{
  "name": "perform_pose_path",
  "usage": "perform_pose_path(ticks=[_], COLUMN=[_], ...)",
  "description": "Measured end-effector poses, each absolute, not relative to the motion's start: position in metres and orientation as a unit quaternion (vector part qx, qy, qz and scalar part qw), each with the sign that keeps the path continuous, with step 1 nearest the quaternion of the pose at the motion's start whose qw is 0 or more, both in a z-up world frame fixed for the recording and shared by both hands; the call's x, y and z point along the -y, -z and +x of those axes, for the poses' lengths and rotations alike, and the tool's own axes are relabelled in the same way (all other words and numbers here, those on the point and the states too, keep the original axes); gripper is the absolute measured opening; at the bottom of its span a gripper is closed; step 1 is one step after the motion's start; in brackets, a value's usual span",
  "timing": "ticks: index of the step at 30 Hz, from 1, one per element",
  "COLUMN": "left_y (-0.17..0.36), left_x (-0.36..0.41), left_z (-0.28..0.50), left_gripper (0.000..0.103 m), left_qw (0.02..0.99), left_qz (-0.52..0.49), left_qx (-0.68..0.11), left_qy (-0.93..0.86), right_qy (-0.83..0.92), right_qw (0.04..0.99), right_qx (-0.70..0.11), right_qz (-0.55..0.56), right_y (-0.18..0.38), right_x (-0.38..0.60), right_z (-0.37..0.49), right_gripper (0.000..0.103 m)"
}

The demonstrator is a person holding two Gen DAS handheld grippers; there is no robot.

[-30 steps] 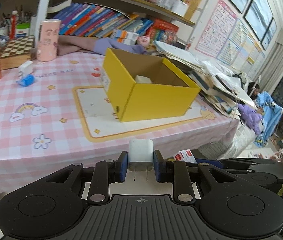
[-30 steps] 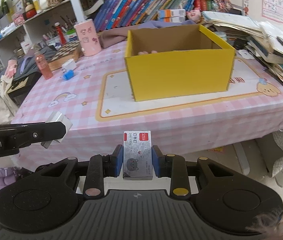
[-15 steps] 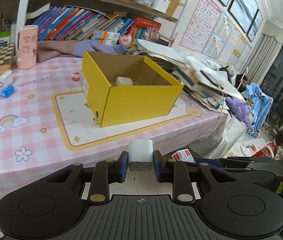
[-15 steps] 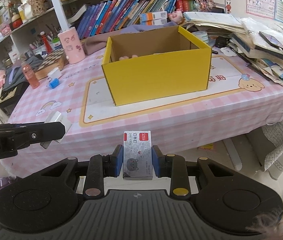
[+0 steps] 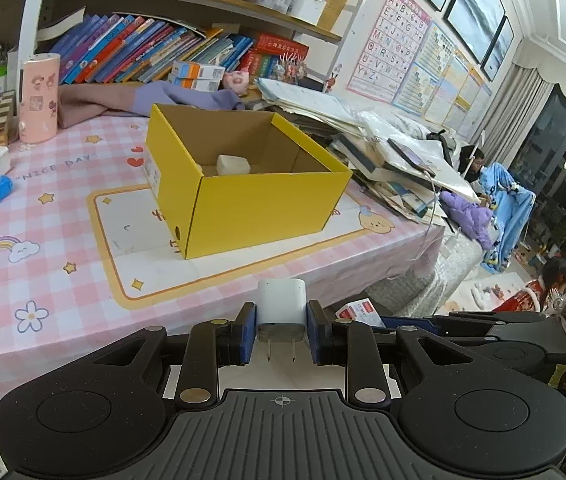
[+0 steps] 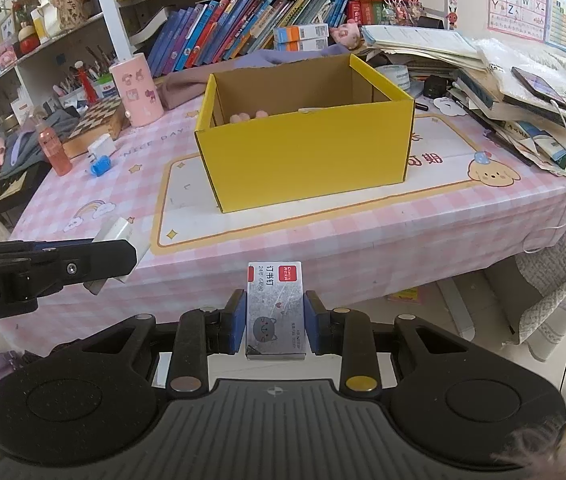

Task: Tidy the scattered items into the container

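Note:
An open yellow cardboard box (image 5: pixel 267 208) (image 6: pixel 307 160) stands on a white mat in the middle of the pink checked table. A white block (image 5: pixel 233 165) lies inside it, and pink objects (image 6: pixel 247 115) peek over its rim. My left gripper (image 5: pixel 281 330) is shut on a white plug charger (image 5: pixel 281 307), prongs toward the camera, off the table's front edge. My right gripper (image 6: pixel 275 318) is shut on a small grey staple box (image 6: pixel 275 308) with a cat picture, also in front of the table. A white charger (image 6: pixel 101 146) and a blue item (image 6: pixel 101 166) lie at the table's left.
A pink cylinder (image 6: pixel 137 94), a chessboard (image 6: pixel 97 118) and a pink bottle (image 6: pixel 53 148) stand at the back left. Piles of books and papers (image 6: pixel 523 92) crowd the right side. Bookshelves run behind. People (image 5: pixel 495 196) sit on the floor far right.
In both views the box and table have drawn farther off and shifted, so both grippers have pulled back a little. Both grips are unchanged.

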State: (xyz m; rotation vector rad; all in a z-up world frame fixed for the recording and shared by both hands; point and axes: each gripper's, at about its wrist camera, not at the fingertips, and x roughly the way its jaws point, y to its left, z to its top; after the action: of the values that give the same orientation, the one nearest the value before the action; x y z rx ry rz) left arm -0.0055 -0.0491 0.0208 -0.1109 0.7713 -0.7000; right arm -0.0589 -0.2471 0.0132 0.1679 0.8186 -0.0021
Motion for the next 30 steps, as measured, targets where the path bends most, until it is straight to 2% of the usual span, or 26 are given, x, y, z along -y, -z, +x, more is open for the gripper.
perform_pose_path(ticks=[15,30], left_y=[-0.015,-0.018], left_x=[0.075,0.11], left_z=[0.004,0.04], left_gripper=[0.025,0.025], left_qw=[0.847,0.842], left_qz=[-0.045,-0.052], left_qx=[-0.378,-0.373], left_qy=[0.372,0.387], right_qy=[0.037,0.044], right_qw=[0.911,0.915], right_qx=[-0.401,-0.389], right_qz=[0.091,0.1], right_y=[-0.009,-0.011], right_x=[0.267,0.302], right_z=[-0.062,-0.025], right_gripper=[0.028,0.028])
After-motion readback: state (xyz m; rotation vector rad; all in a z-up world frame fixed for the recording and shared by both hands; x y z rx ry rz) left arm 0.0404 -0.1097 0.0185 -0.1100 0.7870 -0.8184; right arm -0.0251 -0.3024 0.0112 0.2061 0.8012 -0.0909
